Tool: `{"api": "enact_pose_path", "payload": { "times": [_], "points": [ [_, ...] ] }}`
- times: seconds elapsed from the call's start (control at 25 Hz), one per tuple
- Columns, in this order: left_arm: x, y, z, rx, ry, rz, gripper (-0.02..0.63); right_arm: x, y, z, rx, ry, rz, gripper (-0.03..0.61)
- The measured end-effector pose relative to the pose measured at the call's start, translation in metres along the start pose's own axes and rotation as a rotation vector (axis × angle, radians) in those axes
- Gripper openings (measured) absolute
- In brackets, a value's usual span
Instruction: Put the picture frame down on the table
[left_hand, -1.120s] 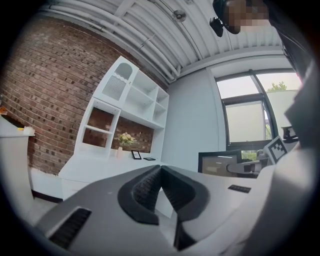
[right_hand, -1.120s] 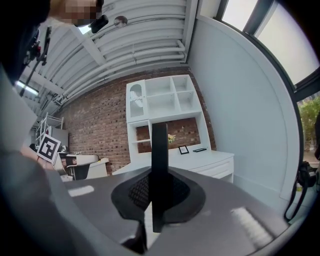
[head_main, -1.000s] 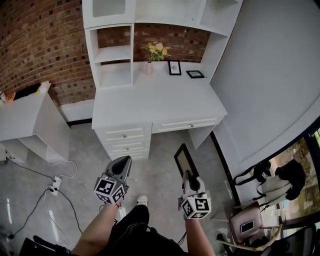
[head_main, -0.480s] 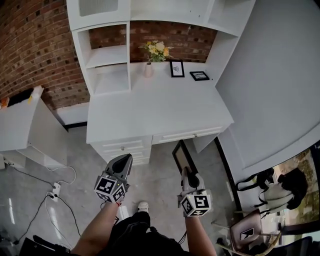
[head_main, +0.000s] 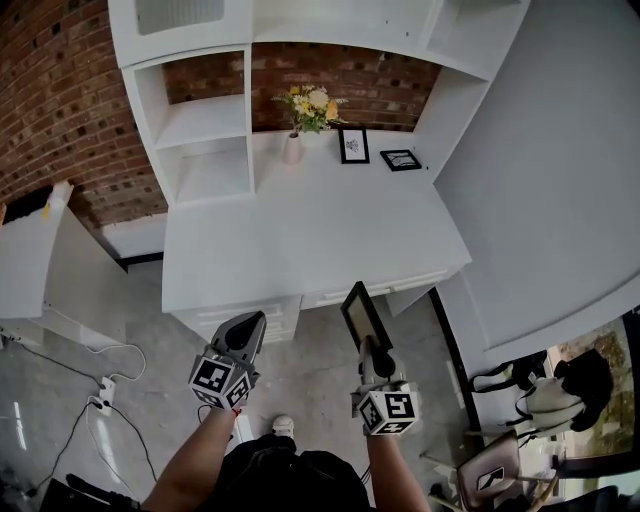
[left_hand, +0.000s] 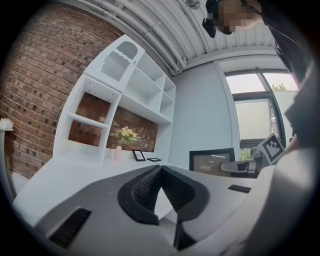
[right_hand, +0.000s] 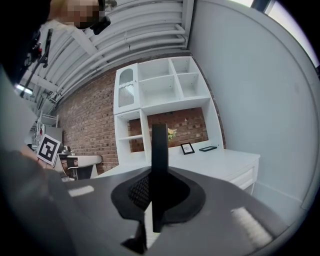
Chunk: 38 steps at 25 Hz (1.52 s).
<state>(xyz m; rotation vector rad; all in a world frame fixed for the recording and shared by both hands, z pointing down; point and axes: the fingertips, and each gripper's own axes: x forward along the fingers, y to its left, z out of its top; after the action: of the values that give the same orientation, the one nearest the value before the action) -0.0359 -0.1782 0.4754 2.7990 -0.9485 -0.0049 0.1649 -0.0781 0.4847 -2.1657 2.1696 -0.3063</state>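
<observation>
while the fingers of the right gripper (head_main: 369, 348) clamp the picture frame (head_main: 360, 310) in the air just short of the counter's (head_main: 300, 240) front edge and the left gripper (head_main: 246, 333) is closed on nothing, carry the frame over bare counter and set it down before letting go.

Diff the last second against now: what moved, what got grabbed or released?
The person stepped toward the white desk; the picture frame, earlier over the floor, now reaches the desk's front edge. Nothing grabbed or released: right claw still shut on the frame, left claw still shut, empty.
</observation>
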Motion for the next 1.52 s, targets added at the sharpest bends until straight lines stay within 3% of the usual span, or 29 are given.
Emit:
{"api": "enact_pose_path", "payload": {
  "times": [0.36, 0.96, 1.52],
  "points": [
    [0.027, 0.009, -0.011, -0.011, 0.006, 0.013, 0.008, 0.036, -0.014, -0.009, 0.013, 0.012, 0.015, 0.012],
    [0.101, 0.031, -0.031, 0.004, 0.001, 0.128, 0.008, 0.126, -0.054, -0.028, -0.007, 0.029, 0.126, 0.012],
    [0.149, 0.039, -0.048, -0.001, 0.01, 0.141, 0.008, 0.178, -0.071, -0.051, 0.002, 0.029, 0.175, 0.012]
  ]
}}
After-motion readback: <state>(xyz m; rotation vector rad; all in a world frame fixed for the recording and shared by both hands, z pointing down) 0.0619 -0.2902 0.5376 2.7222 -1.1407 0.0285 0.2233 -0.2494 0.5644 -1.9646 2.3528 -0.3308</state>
